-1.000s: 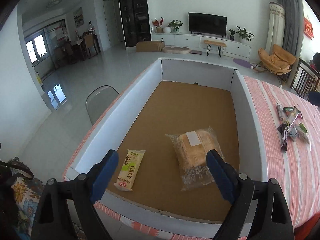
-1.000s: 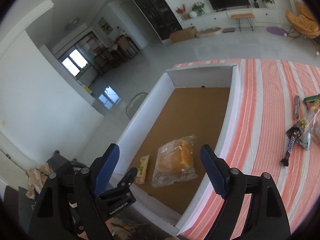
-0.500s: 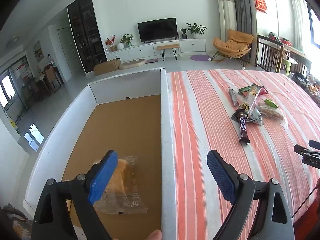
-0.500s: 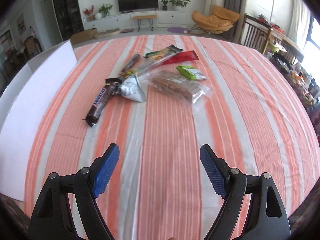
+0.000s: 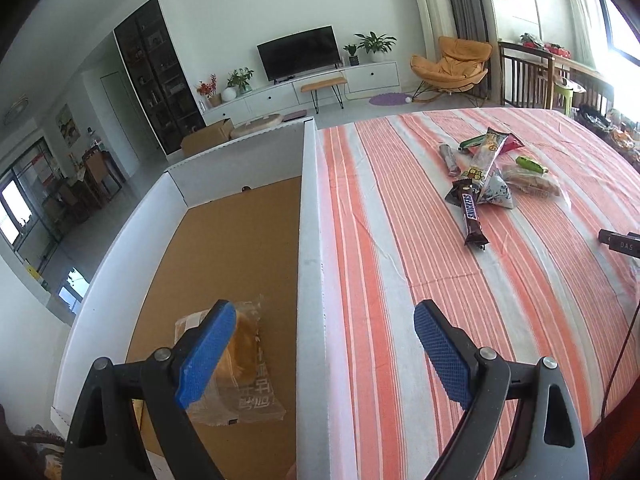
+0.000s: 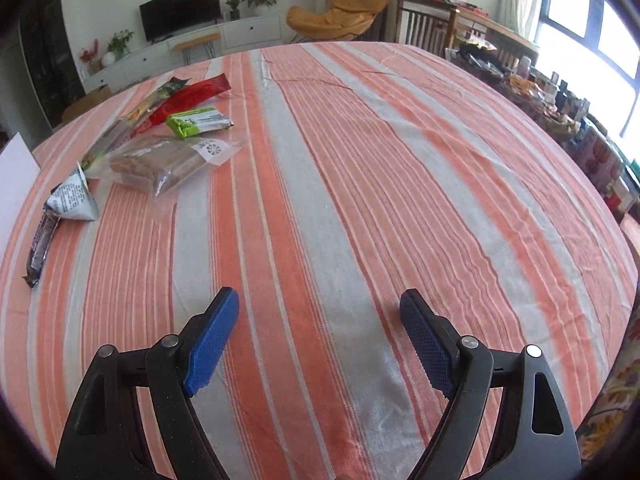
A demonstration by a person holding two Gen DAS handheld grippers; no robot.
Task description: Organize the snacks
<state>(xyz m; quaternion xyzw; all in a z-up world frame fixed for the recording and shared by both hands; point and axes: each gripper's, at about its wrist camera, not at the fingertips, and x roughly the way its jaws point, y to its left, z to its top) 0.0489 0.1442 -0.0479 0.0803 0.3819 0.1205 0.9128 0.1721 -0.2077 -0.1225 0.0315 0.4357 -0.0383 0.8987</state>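
Between picks: left gripper [image 5: 324,356] and right gripper [image 6: 318,340] both empty, jaws spread. Next: reach for dark brown Snickers bar [image 5: 471,213], transfer into white-walled cardboard box [image 5: 309,216].

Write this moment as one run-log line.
left tool: open, empty | right tool: open, empty | bread pack: in box | snack pile: on tablecloth

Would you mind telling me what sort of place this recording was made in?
Most likely a home living and dining room: a television on a low white cabinet, an orange lounge chair, and a table under a striped tablecloth.
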